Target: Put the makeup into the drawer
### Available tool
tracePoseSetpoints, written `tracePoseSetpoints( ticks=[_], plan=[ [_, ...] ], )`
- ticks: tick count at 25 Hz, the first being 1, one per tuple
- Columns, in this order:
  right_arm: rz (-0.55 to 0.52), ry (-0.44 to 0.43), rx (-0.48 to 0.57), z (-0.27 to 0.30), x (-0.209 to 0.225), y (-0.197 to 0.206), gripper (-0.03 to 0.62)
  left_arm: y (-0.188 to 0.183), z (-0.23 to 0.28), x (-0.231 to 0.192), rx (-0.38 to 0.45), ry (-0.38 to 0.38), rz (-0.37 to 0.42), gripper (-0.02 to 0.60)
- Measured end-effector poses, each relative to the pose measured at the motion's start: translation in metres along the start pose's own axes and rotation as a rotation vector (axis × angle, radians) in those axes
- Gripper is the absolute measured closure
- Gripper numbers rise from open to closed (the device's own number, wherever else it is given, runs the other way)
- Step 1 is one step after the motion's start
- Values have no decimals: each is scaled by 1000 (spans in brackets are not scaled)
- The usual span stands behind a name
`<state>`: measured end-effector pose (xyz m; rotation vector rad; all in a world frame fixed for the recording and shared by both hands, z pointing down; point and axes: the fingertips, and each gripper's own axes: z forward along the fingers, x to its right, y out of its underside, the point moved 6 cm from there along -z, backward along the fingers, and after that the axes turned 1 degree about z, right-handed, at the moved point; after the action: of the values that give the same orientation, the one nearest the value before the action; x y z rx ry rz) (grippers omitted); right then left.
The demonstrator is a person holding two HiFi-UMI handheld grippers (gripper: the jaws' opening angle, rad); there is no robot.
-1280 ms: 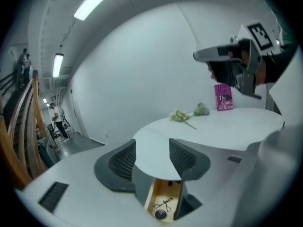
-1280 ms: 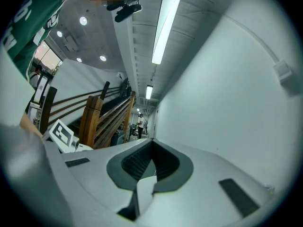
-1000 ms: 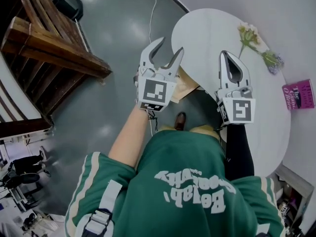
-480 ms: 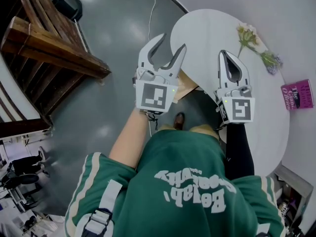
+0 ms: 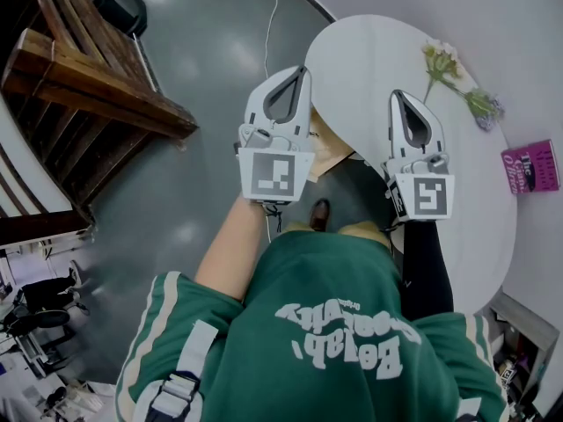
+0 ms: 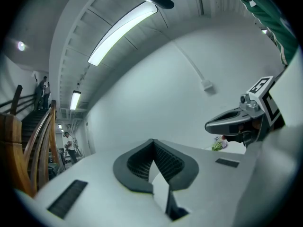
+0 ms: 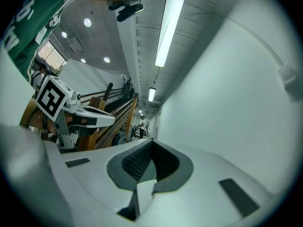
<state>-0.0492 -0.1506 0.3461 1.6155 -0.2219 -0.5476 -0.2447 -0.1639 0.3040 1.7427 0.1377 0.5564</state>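
Hovering by the white table (image 5: 369, 55), left tool (image 5: 302, 71) has just closed, empty; right tool (image 5: 398, 96) pressed together, empty

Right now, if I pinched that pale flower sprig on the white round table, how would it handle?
The pale flower sprig looks thin-stemmed and light, so it would probably droop when lifted. Lying flat on the white round table, it should slide rather than roll.

bright ceiling strip lights, fisheye-warped edges

Head view looks steeply down on left gripper (image 5: 303, 70) and right gripper (image 5: 398, 95); each gripper view shows the other.
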Motion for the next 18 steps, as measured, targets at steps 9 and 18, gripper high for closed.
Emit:
tracePoseSetpoints(
  ticks=[9,18],
  plan=[
    [-23,0,-2,-3,-7,-2,586,0,-6,0,5,-1,5,566],
    [-6,13,4,-6,-8,-3,586,5,-11,-2,-4,1,-7,566]
  ],
)
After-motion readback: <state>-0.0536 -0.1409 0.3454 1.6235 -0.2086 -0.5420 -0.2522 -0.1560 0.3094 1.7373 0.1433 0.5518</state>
